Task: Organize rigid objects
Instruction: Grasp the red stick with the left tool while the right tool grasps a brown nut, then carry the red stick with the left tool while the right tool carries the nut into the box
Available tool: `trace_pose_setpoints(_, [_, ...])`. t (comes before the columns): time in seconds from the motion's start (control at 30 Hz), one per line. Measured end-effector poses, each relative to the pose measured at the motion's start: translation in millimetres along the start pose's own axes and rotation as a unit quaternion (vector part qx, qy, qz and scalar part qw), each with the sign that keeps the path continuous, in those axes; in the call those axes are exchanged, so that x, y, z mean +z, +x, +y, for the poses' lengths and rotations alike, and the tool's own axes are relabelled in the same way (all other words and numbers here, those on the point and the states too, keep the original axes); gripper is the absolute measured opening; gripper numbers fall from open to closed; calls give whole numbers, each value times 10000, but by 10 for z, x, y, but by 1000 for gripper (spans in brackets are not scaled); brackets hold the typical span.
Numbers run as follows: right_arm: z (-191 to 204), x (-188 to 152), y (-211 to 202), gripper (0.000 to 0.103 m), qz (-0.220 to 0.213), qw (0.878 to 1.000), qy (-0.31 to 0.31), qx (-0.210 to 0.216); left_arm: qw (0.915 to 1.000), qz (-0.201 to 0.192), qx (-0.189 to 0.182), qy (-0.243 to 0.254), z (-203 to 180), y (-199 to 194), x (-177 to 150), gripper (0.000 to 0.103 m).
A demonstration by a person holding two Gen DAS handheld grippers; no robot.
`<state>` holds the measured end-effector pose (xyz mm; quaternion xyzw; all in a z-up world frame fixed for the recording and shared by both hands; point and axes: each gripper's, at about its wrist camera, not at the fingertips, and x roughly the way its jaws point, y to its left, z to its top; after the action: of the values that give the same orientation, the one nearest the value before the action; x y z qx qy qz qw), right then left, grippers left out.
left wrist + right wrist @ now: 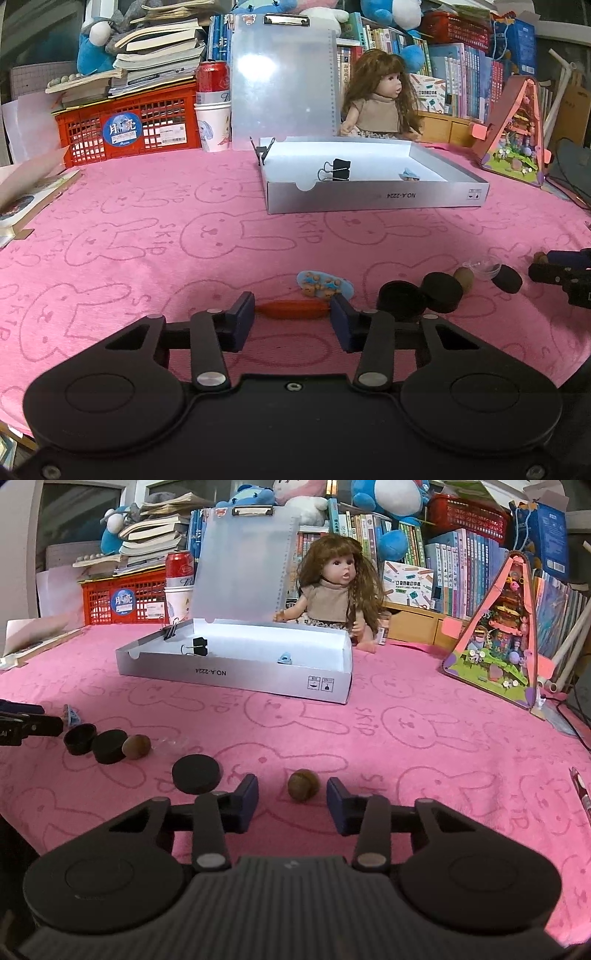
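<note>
On pink cloth (147,221), left gripper (292,309) pinching orange clip (291,309), right gripper (291,794) straddling nut (303,785)

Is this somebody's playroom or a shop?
Probably a room at home, a child's room or study. There is a doll, rows of books, plush toys on the shelves, and a pink bunny-print cloth over the table.

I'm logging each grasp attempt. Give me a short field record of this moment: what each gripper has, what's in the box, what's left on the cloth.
left gripper: jaws touching both ends of the orange piece
right gripper: jaws either side of a brown nut, gaps visible
box: open; two binder clips, small blue item
cloth: black caps, second nut, blue charm
</note>
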<state>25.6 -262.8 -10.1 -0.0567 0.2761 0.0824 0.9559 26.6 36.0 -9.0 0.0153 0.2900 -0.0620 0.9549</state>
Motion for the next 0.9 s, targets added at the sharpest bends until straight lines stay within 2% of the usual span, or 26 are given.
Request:
trace_pose_setpoints(0.17, [-11, 8, 8, 23, 33, 10000, 3, -86, 10000, -12, 39, 42, -16, -13, -12, 42])
trace_pose_setpoints(0.43, [-41, 26, -18, 22, -12, 9999, 110, -48, 9999, 47, -26, -101, 7, -49, 31, 42])
trace_pose_setpoints(0.9, [-32, 208, -32, 22, -188, 9997, 171, -47, 9998, -68, -69, -158, -8, -91, 272, 42])
